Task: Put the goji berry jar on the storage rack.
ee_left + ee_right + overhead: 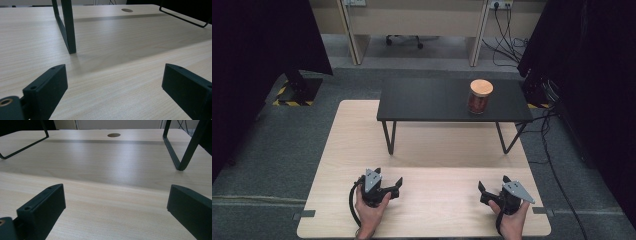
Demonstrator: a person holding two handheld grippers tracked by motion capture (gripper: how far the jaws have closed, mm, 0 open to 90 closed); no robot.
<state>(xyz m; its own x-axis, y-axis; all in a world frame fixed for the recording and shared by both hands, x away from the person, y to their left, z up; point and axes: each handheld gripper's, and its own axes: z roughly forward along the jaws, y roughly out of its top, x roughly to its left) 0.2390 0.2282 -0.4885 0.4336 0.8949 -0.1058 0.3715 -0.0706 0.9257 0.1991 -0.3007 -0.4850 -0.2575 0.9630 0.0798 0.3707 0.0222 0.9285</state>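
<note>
So the biggest thing here is the light wooden rectangular table (427, 150), sitting on grey carpet, with a round cable hole near its far edge that turns up in both gripper views. Standing on the far half of it is a low black rectangular shelf with thin black metal loop legs (432, 97), kind of a mini riser, and its dark shadow falls across the wood underneath. On the right end of that black top sits a small clear glass jar with a round pale wooden lid (480, 96), upright, filled with something reddish-brown, can't tell what exactly. It's near the front right corner of the shelf and well apart from both grippers. Down at the near edge of the table, the person's two hands come in from the bottom, each holding a black two-jaw tool with a grey three-cornered plate on top. The left gripper (398, 186) rests low on the wood at the left, pointing right and a bit forward, and in the left gripper view its jaws stand wide apart with nothing but bare table between them and one of the shelf's black legs just ahead to the left. The right gripper (482, 191) sits at the right, pointing left and forward, and the right gripper view tells the same story: jaws spread wide, holding nothing, a loop leg off to the upper right. The two grippers are well apart from each other too.
</note>
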